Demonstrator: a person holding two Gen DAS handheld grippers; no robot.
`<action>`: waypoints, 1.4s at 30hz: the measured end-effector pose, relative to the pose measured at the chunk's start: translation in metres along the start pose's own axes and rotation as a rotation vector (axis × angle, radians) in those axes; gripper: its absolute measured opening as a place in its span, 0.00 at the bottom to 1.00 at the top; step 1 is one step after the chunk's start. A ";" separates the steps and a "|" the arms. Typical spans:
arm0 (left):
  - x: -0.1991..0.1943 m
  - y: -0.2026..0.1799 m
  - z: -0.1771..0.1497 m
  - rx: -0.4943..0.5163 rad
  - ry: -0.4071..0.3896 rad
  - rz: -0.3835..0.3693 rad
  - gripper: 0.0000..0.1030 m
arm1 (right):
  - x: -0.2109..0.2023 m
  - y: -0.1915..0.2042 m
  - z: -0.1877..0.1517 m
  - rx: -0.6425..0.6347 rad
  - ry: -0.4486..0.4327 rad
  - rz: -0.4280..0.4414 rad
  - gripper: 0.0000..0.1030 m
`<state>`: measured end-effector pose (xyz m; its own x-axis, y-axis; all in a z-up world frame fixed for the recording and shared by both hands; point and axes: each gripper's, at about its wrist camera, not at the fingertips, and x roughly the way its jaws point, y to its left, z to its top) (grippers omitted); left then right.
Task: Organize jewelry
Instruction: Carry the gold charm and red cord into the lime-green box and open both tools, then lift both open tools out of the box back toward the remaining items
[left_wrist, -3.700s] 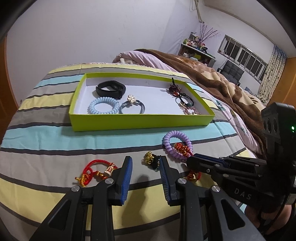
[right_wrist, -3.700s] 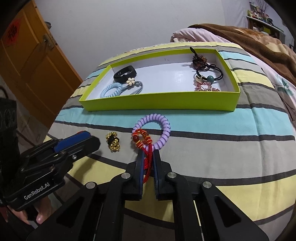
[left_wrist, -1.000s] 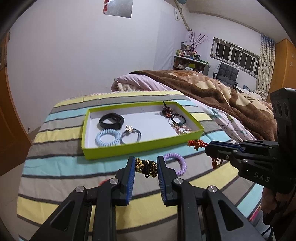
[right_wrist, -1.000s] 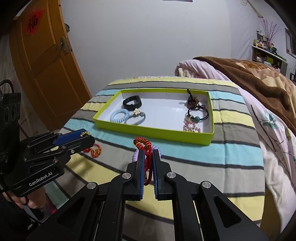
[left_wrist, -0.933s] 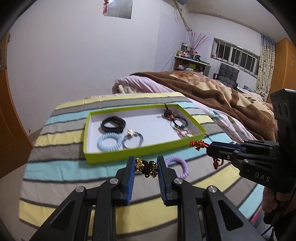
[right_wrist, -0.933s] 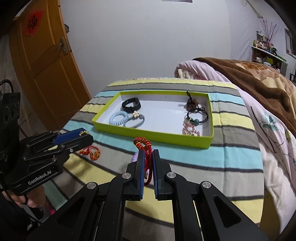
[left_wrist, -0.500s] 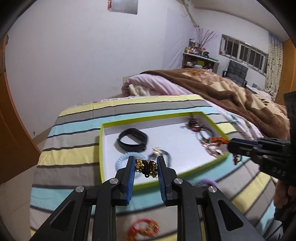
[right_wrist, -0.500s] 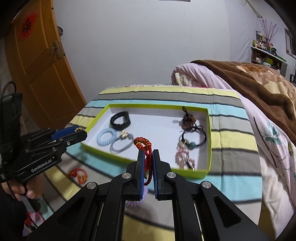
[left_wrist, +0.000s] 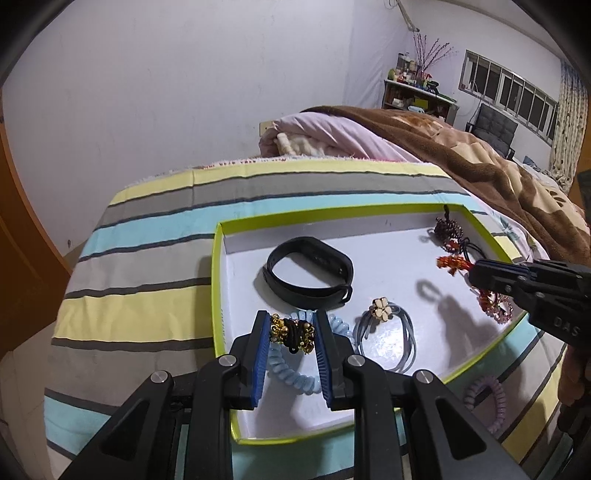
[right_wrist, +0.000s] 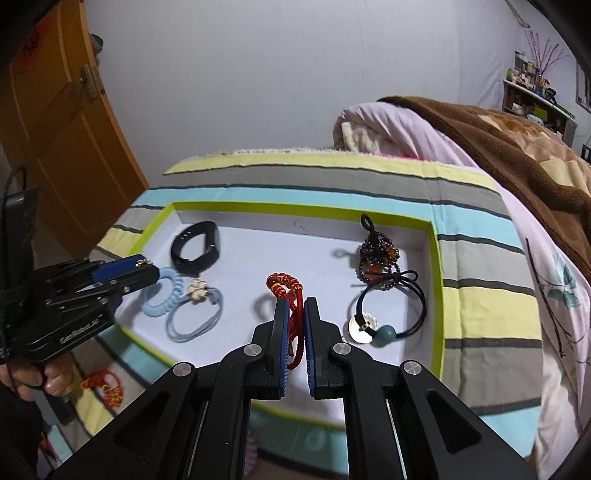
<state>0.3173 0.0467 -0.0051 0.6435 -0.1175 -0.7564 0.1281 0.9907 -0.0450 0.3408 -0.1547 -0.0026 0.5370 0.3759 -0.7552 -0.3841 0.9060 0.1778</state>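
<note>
Both grippers have been carried forward from over the striped bedspread (left_wrist: 155, 258) to over the green tray (left_wrist: 216, 280), each with its load retained.

The bedspread is spread beneath and around both grippers, with a brown blanket (right_wrist: 517, 147) heaped beyond and to the right. The tray is positioned directly below the fingers of both grippers; its white floor is seen ahead of each.

The left gripper (left_wrist: 291, 328) is closed on a gold-beaded black hair tie (left_wrist: 291, 330), which is pinched between the blue pads and held above a blue spiral hair tie (left_wrist: 295, 373) lying on the tray floor. A black wristband (left_wrist: 310, 273) is lying just ahead of it, and a grey hair tie with a flower charm (left_wrist: 384, 325) lies to its right.

The right gripper (right_wrist: 293, 317) is closed on a red cord bracelet (right_wrist: 288, 295), whose beaded end stands clear above the fingertips. A black hair tie with a teal bead (right_wrist: 388, 314) and a dark beaded ornament (right_wrist: 380, 254) lie ahead and to the right.

A purple spiral hair tie (left_wrist: 484, 398) is left outside the tray, below the right gripper. A second red bracelet (right_wrist: 103, 387) is lying on the bedspread to the lower left.
</note>
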 end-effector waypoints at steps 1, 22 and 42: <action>0.002 -0.001 -0.001 0.002 0.004 0.000 0.23 | 0.004 -0.001 0.000 0.004 0.008 -0.003 0.08; -0.021 -0.009 -0.007 0.027 -0.037 -0.038 0.33 | -0.005 -0.009 -0.006 0.021 0.011 -0.034 0.15; -0.108 -0.008 -0.078 -0.023 -0.089 -0.051 0.33 | -0.095 0.020 -0.071 0.014 -0.069 0.057 0.16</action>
<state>0.1881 0.0567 0.0266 0.7011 -0.1721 -0.6919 0.1456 0.9845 -0.0973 0.2290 -0.1862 0.0278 0.5657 0.4387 -0.6983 -0.4052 0.8853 0.2280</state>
